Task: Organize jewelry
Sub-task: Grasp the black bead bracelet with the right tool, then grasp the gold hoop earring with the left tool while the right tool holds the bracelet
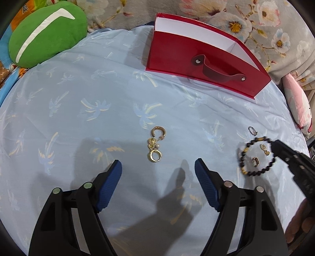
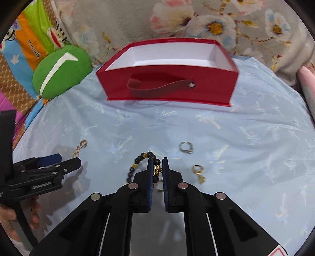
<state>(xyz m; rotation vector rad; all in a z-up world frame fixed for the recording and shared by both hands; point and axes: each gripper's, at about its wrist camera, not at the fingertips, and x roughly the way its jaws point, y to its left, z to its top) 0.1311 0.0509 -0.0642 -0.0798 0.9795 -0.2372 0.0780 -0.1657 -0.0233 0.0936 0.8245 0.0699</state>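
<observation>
A: Right gripper [image 2: 157,163]?
B: Clenched on the black-and-gold bead bracelet [image 2: 137,163], pads pinching beads near a gold charm; rest of the loop hanging out to the left of the fingers, over the pale blue palm-print cloth [image 2: 246,137].

A: Left gripper [image 1: 157,167]?
B: Released, blue pads spread wide, nothing between. Poised above the cloth, just short of the cluster of gold earrings [image 1: 155,145].

A: Other pieces?
B: Silver ring [image 2: 186,147] flat on the cloth, just ahead and right of the right gripper's tips. Gold hoop earring with a dangling charm [image 2: 198,173] right of those tips. From the left wrist view, two small gold pieces visible inside the bracelet's loop; lying below it or touching it, cannot tell.

A: Box?
B: Red box [image 2: 167,88] at the far side of the cloth, open top, white inside, dark strap handle on the front wall. Well apart from all the jewelry.

A: Around the cloth?
B: Green plush cushion [image 1: 45,33] far left, floral fabric [image 1: 236,17] behind the box.
</observation>
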